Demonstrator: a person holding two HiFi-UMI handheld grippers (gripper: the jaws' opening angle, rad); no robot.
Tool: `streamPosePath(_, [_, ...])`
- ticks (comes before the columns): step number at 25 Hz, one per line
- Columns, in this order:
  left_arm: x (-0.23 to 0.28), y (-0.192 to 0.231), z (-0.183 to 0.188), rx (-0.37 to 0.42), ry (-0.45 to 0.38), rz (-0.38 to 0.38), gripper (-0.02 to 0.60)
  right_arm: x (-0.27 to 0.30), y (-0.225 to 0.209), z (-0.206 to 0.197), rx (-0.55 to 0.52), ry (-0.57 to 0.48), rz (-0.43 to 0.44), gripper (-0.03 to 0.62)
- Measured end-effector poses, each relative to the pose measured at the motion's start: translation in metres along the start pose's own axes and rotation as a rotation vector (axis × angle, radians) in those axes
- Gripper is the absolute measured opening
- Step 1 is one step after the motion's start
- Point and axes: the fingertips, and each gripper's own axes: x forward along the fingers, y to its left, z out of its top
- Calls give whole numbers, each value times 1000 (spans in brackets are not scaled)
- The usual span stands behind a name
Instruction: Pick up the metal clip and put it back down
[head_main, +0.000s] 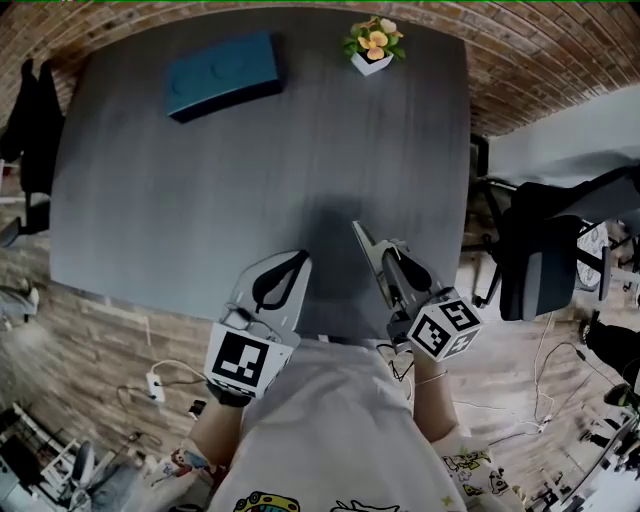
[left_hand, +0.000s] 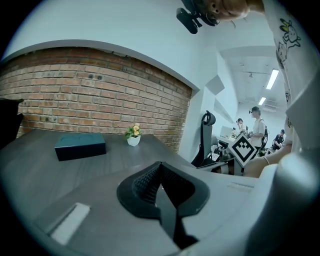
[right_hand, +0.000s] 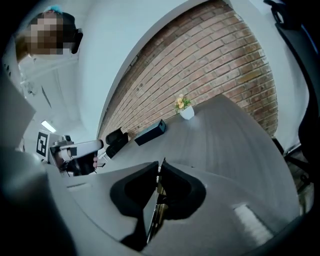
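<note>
Both grippers sit out front, side by side, pointing away from the body and tipped slightly downward. Left gripper (head_main: 300, 260) lies flat, its jaws pressed together with nothing between them. Right gripper (head_main: 383, 255) is rolled to one side, jaws pinched on the thin clip (right_hand: 160, 189). Forearms stay tucked close to the torso.
</note>
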Motion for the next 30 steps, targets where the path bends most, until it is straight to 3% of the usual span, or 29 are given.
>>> streamPosePath(10, [-1,-4,-12,-13,18,0,0,7,-15,-32,172,34,24,23])
streamPosePath(28, [-15,-17,-16,0,-1,4,0,-1,-33,-70,236,138,-44,31])
streamPosePath(30, [-17,-18,-16,-1,-7,7,0,-2,-35,-71,254,137,-44,53])
